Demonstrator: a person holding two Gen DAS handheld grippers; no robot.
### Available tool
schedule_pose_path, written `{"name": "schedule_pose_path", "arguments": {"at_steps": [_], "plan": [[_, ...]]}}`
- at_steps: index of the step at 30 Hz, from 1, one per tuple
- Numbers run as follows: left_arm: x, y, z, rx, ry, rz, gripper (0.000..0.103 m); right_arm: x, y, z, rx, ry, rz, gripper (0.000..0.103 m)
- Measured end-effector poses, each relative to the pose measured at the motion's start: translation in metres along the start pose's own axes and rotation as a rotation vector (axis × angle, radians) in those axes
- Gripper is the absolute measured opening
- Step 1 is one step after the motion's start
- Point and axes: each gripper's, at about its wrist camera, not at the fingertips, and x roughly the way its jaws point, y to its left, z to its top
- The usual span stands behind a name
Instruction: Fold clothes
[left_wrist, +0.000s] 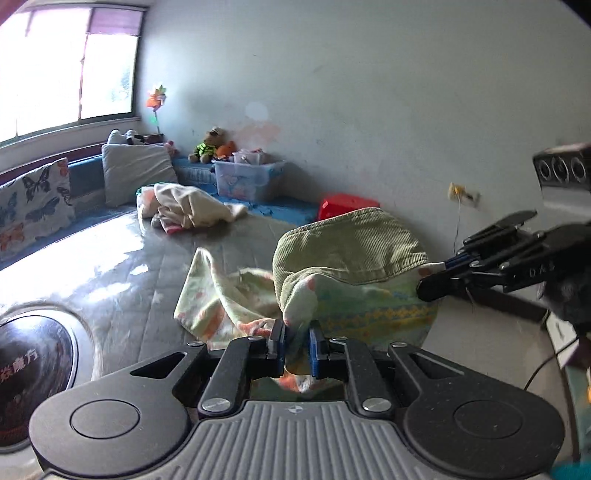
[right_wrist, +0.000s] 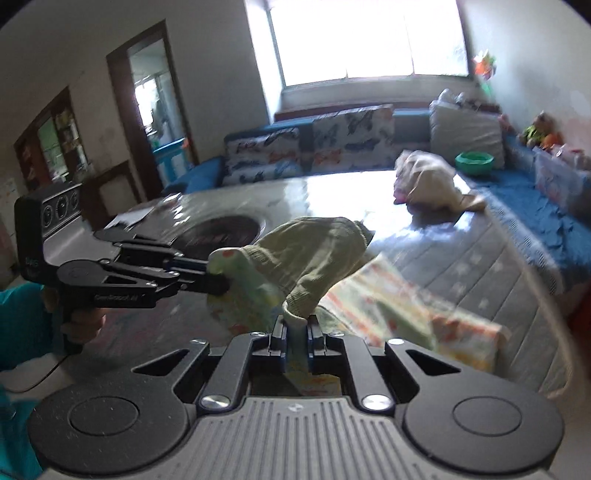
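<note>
A small green corduroy garment with a patterned pastel lining (left_wrist: 347, 251) hangs in the air between both grippers, above the grey quilted table (left_wrist: 147, 266). My left gripper (left_wrist: 297, 343) is shut on one corner of it. My right gripper (right_wrist: 296, 341) is shut on the other corner and shows at the right of the left wrist view (left_wrist: 436, 280). The garment (right_wrist: 314, 251) droops, and its patterned part (right_wrist: 413, 306) trails toward the table. The left gripper shows at the left of the right wrist view (right_wrist: 214, 277).
A crumpled pile of cream clothes (left_wrist: 188, 206) lies at the far side of the table. A round black cooktop (left_wrist: 33, 365) is set into the table. Beyond are a blue sofa with cushions (right_wrist: 332, 140), a clear storage box (left_wrist: 247, 181) and a green bowl (right_wrist: 474, 162).
</note>
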Motion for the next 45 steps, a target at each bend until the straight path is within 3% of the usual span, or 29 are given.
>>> {"name": "schedule_pose_path", "arguments": {"at_steps": [4, 8, 9, 10, 13, 15, 18, 22, 27, 30, 33, 36, 39, 45], "plan": [[0.001, -0.002, -0.019, -0.013, 0.07, -0.034, 0.016, 0.015, 0.015, -0.021, -0.029, 0.083, 0.025, 0.009], [-0.013, 0.005, -0.022, -0.019, 0.067, -0.043, 0.025, 0.028, 0.024, -0.034, -0.049, 0.131, 0.033, 0.009], [-0.019, 0.008, -0.019, -0.017, 0.051, -0.031, 0.034, 0.031, 0.025, -0.036, -0.053, 0.14, 0.033, 0.009], [-0.025, 0.011, -0.016, -0.018, 0.033, -0.015, 0.05, 0.033, 0.026, -0.036, -0.058, 0.15, 0.033, 0.009], [-0.036, 0.027, 0.0, -0.066, -0.038, 0.025, 0.064, 0.037, 0.03, -0.038, -0.075, 0.164, 0.03, 0.011], [-0.028, 0.038, 0.013, -0.115, -0.039, 0.063, 0.069, 0.035, 0.032, -0.039, -0.069, 0.16, 0.029, 0.013], [0.004, 0.05, 0.03, -0.172, 0.013, 0.115, 0.069, 0.028, 0.03, -0.038, -0.055, 0.139, 0.027, 0.014], [0.06, 0.072, 0.043, -0.301, 0.128, 0.094, 0.069, 0.011, 0.024, -0.027, -0.024, 0.095, 0.035, 0.034], [0.099, 0.073, 0.042, -0.335, 0.201, 0.096, 0.069, -0.013, 0.01, -0.001, 0.006, -0.009, -0.004, 0.044], [0.109, 0.073, 0.035, -0.343, 0.239, 0.111, 0.065, -0.006, -0.005, 0.013, 0.025, -0.027, -0.067, 0.054], [0.112, 0.073, 0.03, -0.353, 0.255, 0.098, 0.028, 0.018, -0.024, 0.022, 0.066, -0.002, -0.12, 0.054], [0.101, 0.07, 0.027, -0.338, 0.232, 0.101, 0.011, 0.046, -0.044, 0.028, 0.096, 0.033, -0.147, 0.056], [0.091, 0.07, 0.026, -0.323, 0.199, 0.122, 0.006, 0.073, -0.062, 0.029, 0.135, 0.068, -0.171, 0.057], [0.069, 0.078, 0.026, -0.34, 0.161, 0.143, 0.005, 0.12, -0.086, 0.032, 0.177, 0.1, -0.189, 0.063]]}}
